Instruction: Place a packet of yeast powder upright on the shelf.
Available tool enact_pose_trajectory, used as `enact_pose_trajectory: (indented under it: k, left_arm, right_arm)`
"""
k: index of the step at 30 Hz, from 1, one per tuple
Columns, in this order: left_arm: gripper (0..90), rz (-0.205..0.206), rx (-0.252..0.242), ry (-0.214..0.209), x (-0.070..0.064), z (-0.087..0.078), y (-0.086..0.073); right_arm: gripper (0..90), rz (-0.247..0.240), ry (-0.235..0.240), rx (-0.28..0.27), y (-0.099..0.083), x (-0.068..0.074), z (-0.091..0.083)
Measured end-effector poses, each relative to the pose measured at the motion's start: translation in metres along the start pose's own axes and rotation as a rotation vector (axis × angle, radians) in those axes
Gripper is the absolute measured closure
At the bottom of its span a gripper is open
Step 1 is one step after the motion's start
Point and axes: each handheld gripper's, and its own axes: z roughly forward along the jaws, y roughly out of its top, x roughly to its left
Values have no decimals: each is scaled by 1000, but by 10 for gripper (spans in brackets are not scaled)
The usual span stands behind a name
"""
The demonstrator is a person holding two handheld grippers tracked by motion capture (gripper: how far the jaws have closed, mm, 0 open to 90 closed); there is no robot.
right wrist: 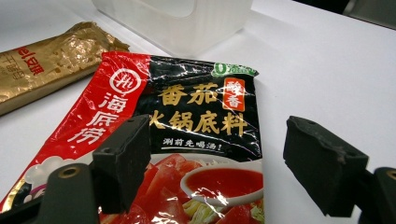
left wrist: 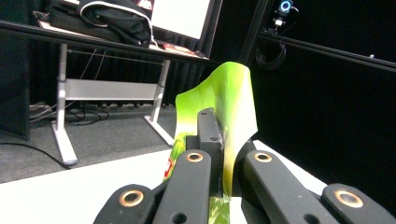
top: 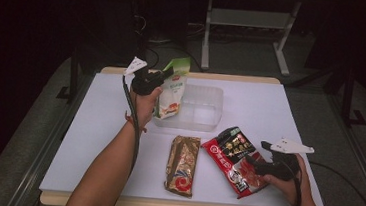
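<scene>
My left gripper (top: 163, 75) is shut on the top edge of a green and white pouch (top: 172, 89), which hangs in the air at the left side of a clear plastic bin (top: 201, 109). In the left gripper view the pouch's green top (left wrist: 229, 102) sticks up between the closed jaws of the left gripper (left wrist: 215, 140). My right gripper (top: 253, 162) is open, low over the near end of a red and black sauce packet (top: 234, 157) that lies flat on the table. In the right gripper view its right gripper (right wrist: 215, 158) has its jaws on either side of the packet (right wrist: 196, 126), apart from it.
A gold packet (top: 183, 164) lies flat left of the red one, also gold packet (right wrist: 42, 63). The bin (right wrist: 177, 21) stands behind both. The white table top (top: 270, 110) is bare at the right and far left. A desk frame and cables stand beyond the table.
</scene>
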Motion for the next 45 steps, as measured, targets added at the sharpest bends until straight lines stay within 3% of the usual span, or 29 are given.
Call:
enact_pose_trajectory:
  k: [3,8,12,16,21,28,36,45]
  left_arm:
    - [892,44,21,-33,-1,-4,-1]
    - [888,117,102,-35,0,-9,-8]
    - [891,130,113,-36,1,-16,-11]
    - [886,192,171,-23,-1,-17,-21]
    - [880,164,170,-29,2,-19,-30]
    - [864,163,172,-30,3,-24,-37]
    - [799,195,160,-7,1,-36,-30]
    - [792,238,176,8,-1,-45,-27]
  right_arm:
    - [225,-5,3,6,0,1,1]
    - [225,-4,2,9,0,2,1]
    - [225,-10,5,15,0,3,3]
    - [225,-17,8,18,1,4,4]
    - [227,-13,6,22,0,3,4]
    - [227,-22,10,27,0,4,5]
    - [229,-26,11,34,0,6,6]
    - [230,-36,14,36,0,6,5]
